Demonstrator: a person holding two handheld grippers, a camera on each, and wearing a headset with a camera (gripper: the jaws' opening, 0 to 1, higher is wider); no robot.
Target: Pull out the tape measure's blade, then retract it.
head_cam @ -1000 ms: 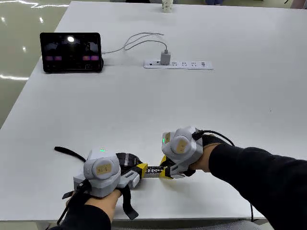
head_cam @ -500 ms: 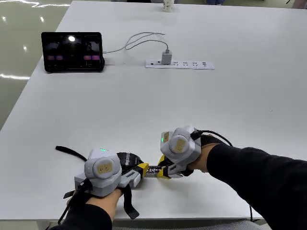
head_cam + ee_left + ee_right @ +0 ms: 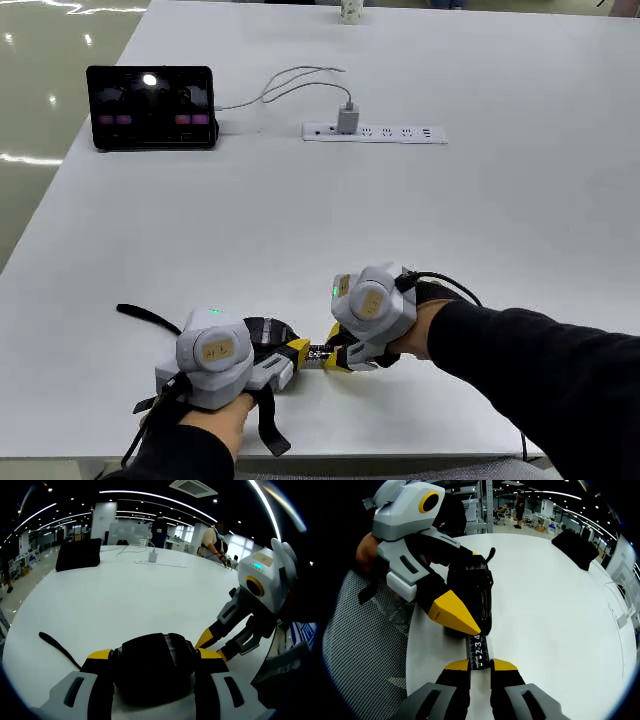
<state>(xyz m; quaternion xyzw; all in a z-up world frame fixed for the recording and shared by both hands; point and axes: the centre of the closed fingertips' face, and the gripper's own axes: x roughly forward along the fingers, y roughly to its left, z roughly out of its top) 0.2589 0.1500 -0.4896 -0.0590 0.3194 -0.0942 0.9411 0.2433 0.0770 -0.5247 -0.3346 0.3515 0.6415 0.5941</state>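
A black tape measure (image 3: pixel 264 334) lies near the table's front edge with my left gripper (image 3: pixel 288 356) shut on its case. In the left gripper view the case (image 3: pixel 152 667) sits between the yellow-tipped fingers (image 3: pixel 100 655). A short piece of blade (image 3: pixel 478 650), showing the numbers 2 to 4, sticks out of the case (image 3: pixel 472 595). My right gripper (image 3: pixel 479 666) is shut on the blade's end. In the head view the right gripper (image 3: pixel 333 358) stands just right of the case, with little blade (image 3: pixel 318 353) between them.
A black strap (image 3: pixel 145 318) trails left of the case. A dark tablet (image 3: pixel 150 105) stands at the far left. A white power strip (image 3: pixel 375 132) with a plugged charger and cable lies mid-table, and a cup (image 3: pixel 349 10) at the far edge. The table's front edge (image 3: pixel 400 458) is close.
My right gripper has come a little to the left, toward the case, and the exposed blade is shorter. The left gripper has held still.
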